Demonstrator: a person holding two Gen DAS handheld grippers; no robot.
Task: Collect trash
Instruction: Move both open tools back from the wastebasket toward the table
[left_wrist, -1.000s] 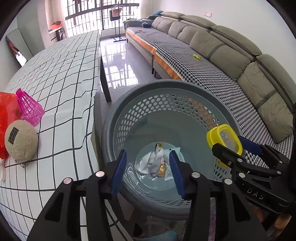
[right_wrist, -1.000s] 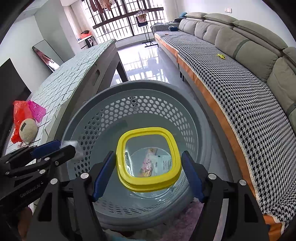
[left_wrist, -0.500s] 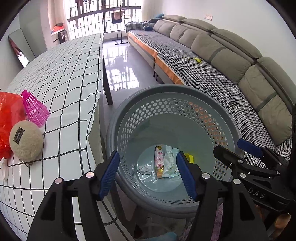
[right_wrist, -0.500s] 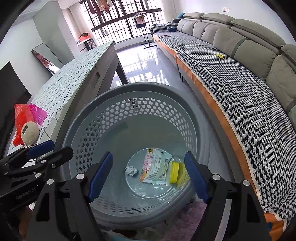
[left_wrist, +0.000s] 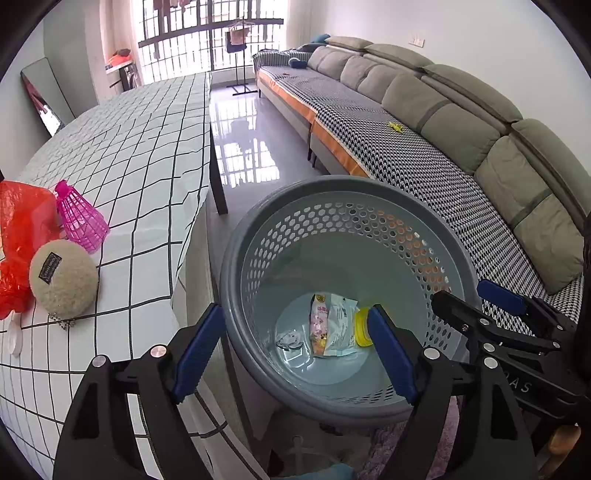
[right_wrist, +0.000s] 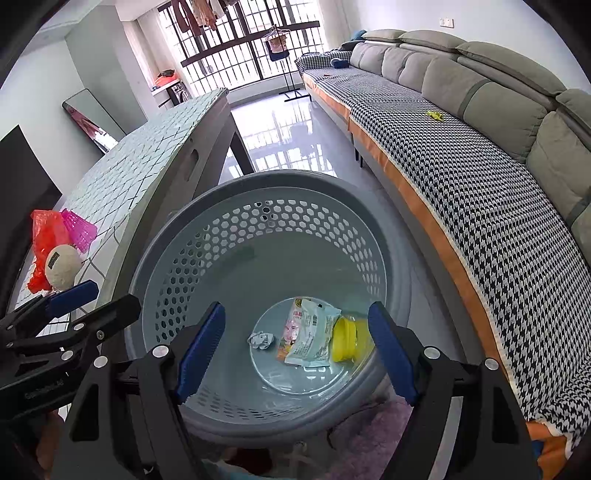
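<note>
With both tools poised over the grey basket (right_wrist: 273, 192), the drop looks done: the left tool (left_wrist: 295, 347) has just been spreading its jaws with nothing between them, and the right tool (right_wrist: 295, 347) stands wide and empty too. Down on the basket floor lie a crumpled paper ball (right_wrist: 260, 339), a snack wrapper (right_wrist: 310, 338) and a yellow-rimmed lid (right_wrist: 349, 339). Next, I'd say, swing back to the counter (left_wrist: 147, 155), where the red plastic bag (left_wrist: 18, 229) looks like the likeliest trash.

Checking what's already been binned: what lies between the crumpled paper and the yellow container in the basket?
A snack wrapper lies between the crumpled paper and yellow container, clearest in the right wrist view.
</note>
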